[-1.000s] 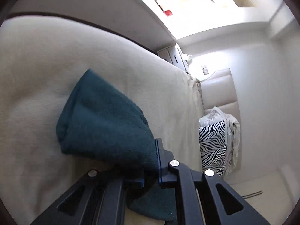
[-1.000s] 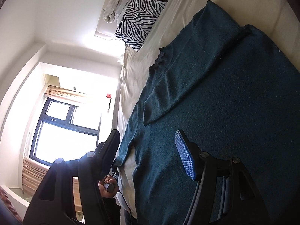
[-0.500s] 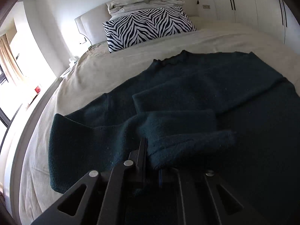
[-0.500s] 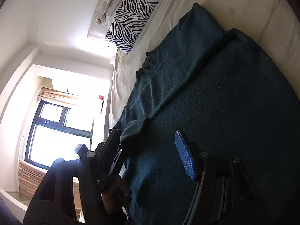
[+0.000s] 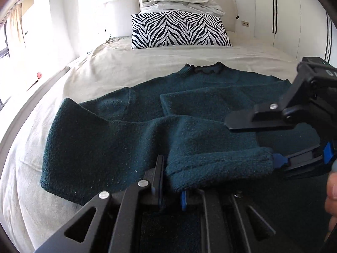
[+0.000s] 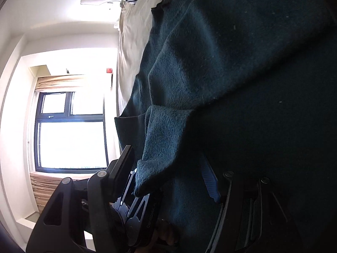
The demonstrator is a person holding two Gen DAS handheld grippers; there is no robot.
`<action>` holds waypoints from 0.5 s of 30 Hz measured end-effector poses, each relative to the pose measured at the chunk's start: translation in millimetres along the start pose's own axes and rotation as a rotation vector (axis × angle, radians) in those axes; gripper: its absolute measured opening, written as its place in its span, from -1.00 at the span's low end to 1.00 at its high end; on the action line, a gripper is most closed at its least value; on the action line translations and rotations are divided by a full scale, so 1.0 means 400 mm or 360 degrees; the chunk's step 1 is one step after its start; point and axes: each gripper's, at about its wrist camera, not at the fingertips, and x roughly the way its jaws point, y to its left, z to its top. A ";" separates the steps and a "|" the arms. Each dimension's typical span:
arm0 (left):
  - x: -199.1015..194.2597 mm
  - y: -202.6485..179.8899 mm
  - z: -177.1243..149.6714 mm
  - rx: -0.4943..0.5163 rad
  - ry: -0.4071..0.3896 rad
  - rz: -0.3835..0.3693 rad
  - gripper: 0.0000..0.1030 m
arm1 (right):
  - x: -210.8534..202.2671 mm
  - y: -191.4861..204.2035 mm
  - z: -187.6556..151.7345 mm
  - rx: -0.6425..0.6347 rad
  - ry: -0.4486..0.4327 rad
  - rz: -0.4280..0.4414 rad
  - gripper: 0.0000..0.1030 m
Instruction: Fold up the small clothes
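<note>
A dark teal sweater [image 5: 130, 113] lies flat on the beige bed [image 5: 126, 67], neck toward the pillow. Its right sleeve is folded across the chest. My left gripper [image 5: 171, 186] is shut on the cuff [image 5: 219, 166] of the left sleeve and holds it over the sweater body. My right gripper [image 5: 252, 143] comes in from the right, open, with its jaws above and below the end of that cuff. In the right wrist view the cuff [image 6: 155, 154] hangs between the open fingers of my right gripper [image 6: 168, 168], and the left gripper shows below it.
A zebra-striped pillow [image 5: 179, 30] and folded white bedding [image 5: 181, 1] stand at the headboard. White wardrobes [image 5: 294, 16] line the right wall. A bright window [image 6: 71, 130] is on the left side of the room.
My left gripper has carried the sleeve cuff across over the sweater body. My right gripper has moved in close, so its open jaws now bracket the cuff.
</note>
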 end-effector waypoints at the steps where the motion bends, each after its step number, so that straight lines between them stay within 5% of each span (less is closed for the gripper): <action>1: -0.002 0.004 0.000 -0.0012 -0.0005 -0.0011 -0.70 | 0.016 0.010 0.003 -0.0022 0.0014 -0.0008 -0.24; 2: -0.006 0.008 0.000 -0.0025 -0.0012 -0.0019 -0.63 | 0.026 0.019 0.007 -0.0043 0.0032 -0.0016 -0.53; 4: -0.018 0.023 -0.003 -0.0073 -0.0019 -0.0063 -0.38 | 0.030 0.034 0.015 -0.0081 0.0030 -0.0079 -0.80; 6: -0.047 0.045 -0.010 -0.0145 -0.0053 -0.0106 0.08 | 0.008 0.070 0.022 -0.0183 -0.0013 -0.0152 -0.86; 8: -0.081 0.072 -0.016 -0.0240 -0.0113 -0.0153 0.28 | -0.025 0.132 0.027 -0.0336 -0.0063 -0.0218 -0.86; 15: -0.131 0.143 -0.058 -0.0455 -0.0144 -0.0278 0.32 | -0.136 0.368 0.042 -0.0980 -0.0251 -0.0415 -0.87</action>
